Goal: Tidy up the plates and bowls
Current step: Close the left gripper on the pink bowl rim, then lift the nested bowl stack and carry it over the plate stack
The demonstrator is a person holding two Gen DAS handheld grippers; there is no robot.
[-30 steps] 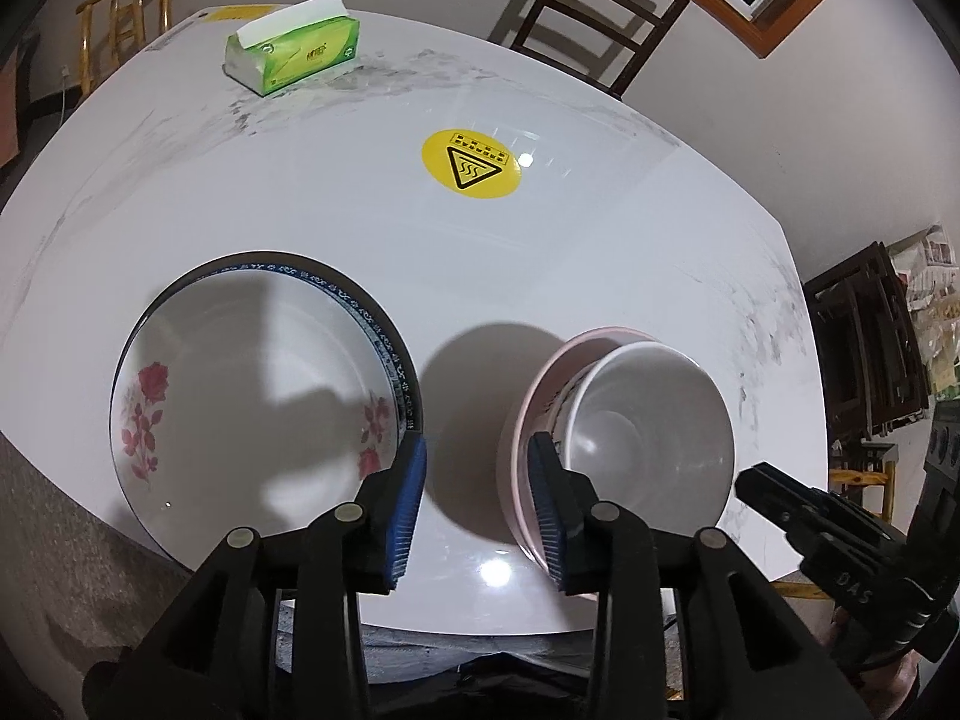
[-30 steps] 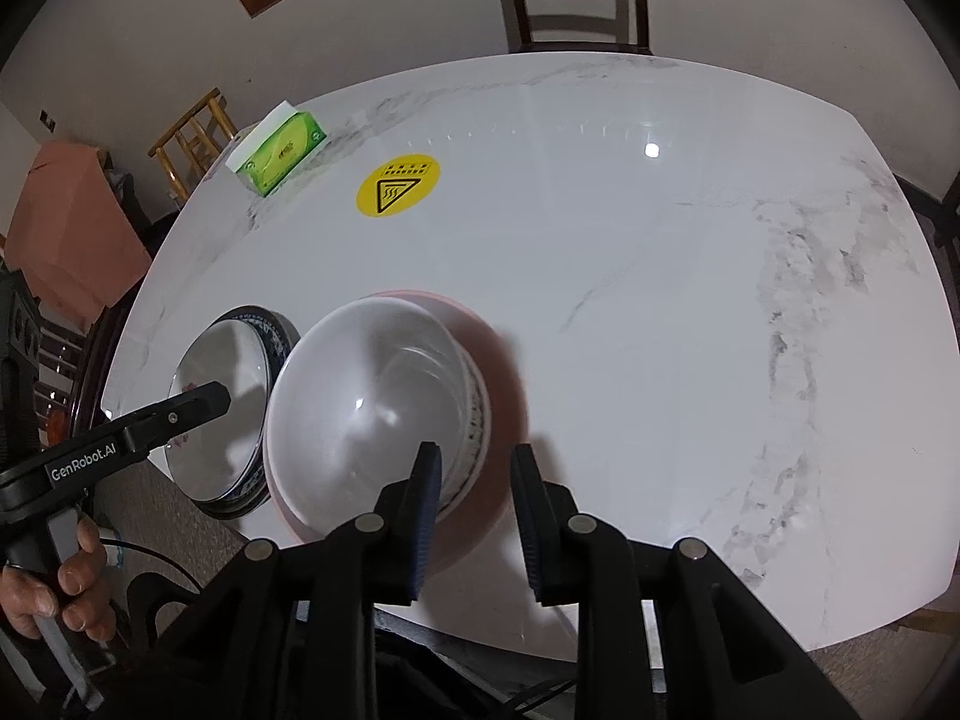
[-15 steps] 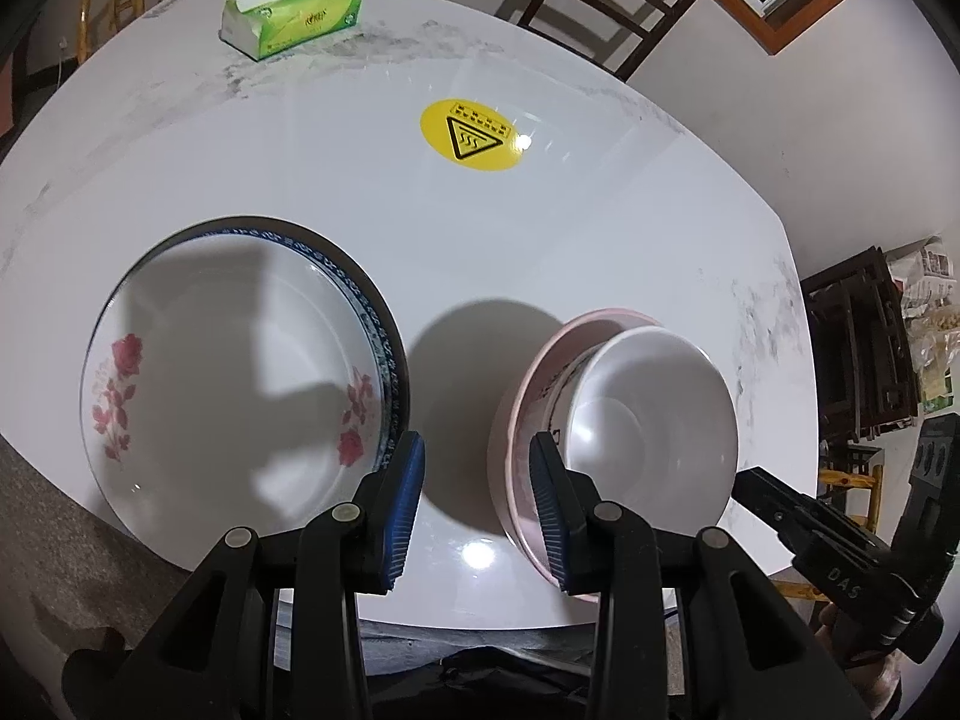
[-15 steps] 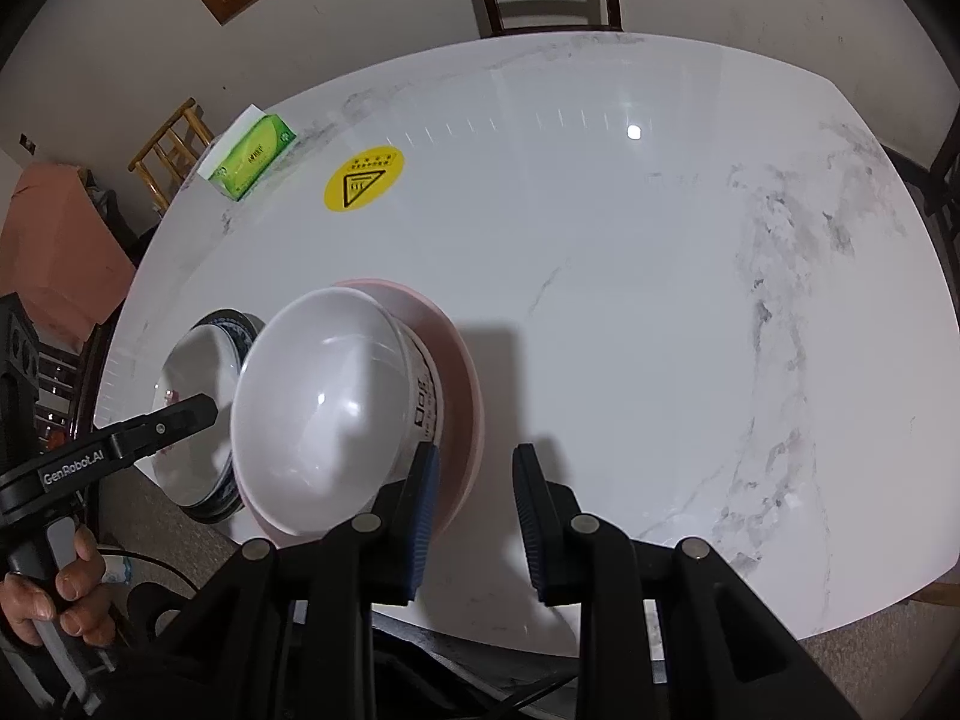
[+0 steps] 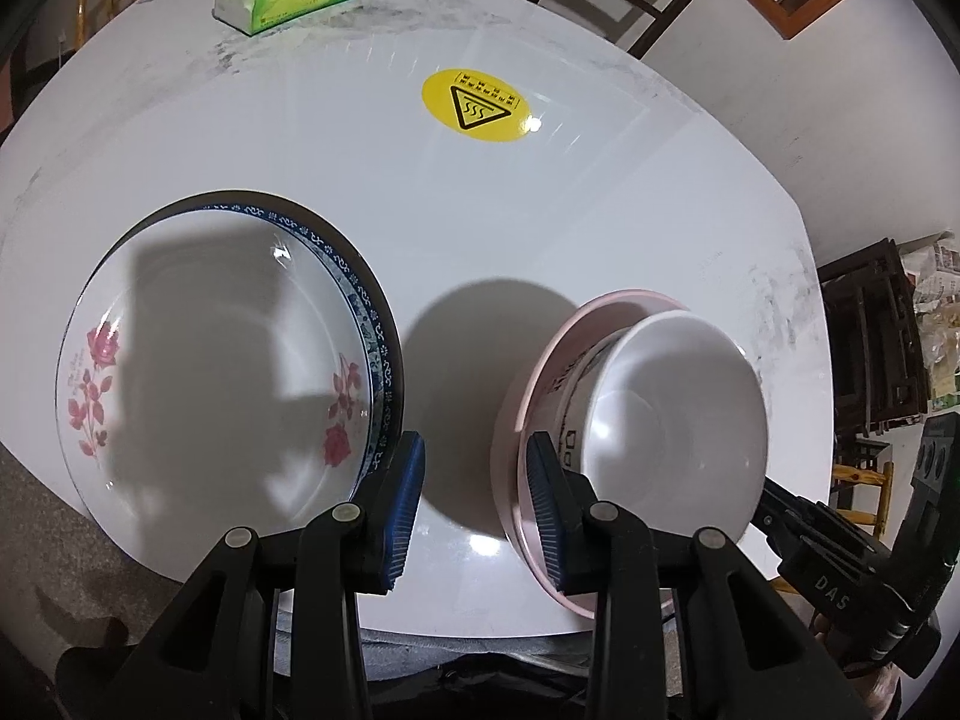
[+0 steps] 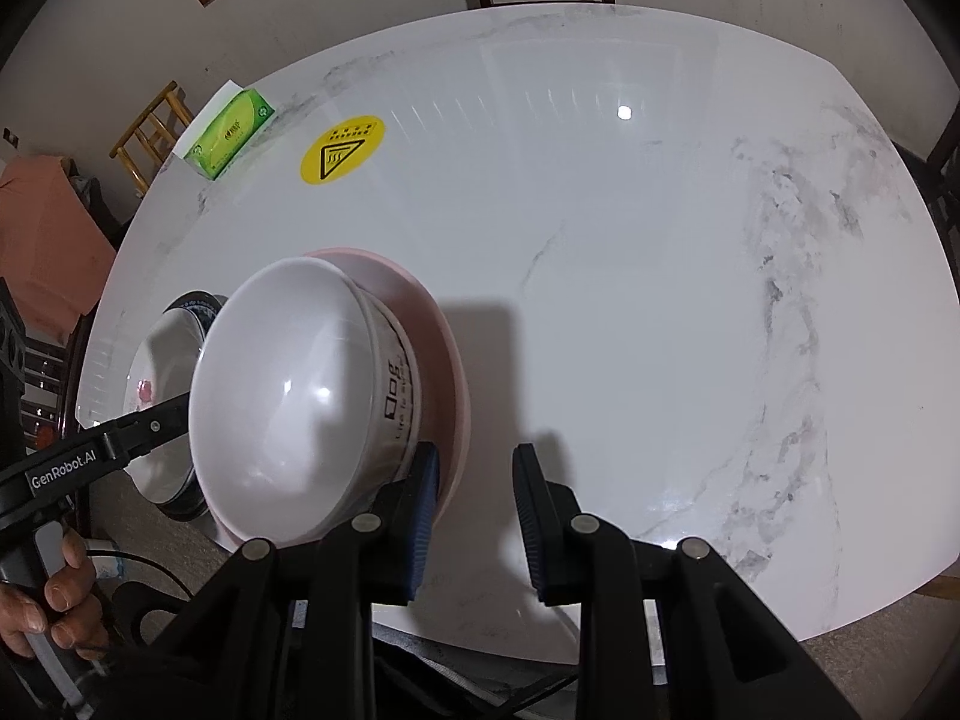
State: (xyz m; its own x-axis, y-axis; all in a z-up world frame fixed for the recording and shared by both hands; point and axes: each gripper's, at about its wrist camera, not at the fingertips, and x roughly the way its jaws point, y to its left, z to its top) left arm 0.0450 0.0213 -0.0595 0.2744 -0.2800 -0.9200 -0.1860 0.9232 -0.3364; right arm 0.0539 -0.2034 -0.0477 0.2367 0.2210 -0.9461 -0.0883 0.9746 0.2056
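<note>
Left wrist view is showing, from left to right, the floral plate (image 5: 222,354) lying on a blue-rimmed plate (image 5: 375,324) at the near left of the marble table (image 5: 300,138), the left gripper (image 5: 474,495) hanging over the bare gap with its jaws standing narrowly apart and gripping nothing, and the white bowl (image 5: 672,414) sitting in the pink bowl (image 5: 528,420) just right of it. In the right wrist view the right gripper (image 6: 474,516) is also hovering narrow and empty, with the nested bowls lying left of its jaws, the pink rim just behind its left pad. Judging by this, each hand is nearer its own stack.
</note>
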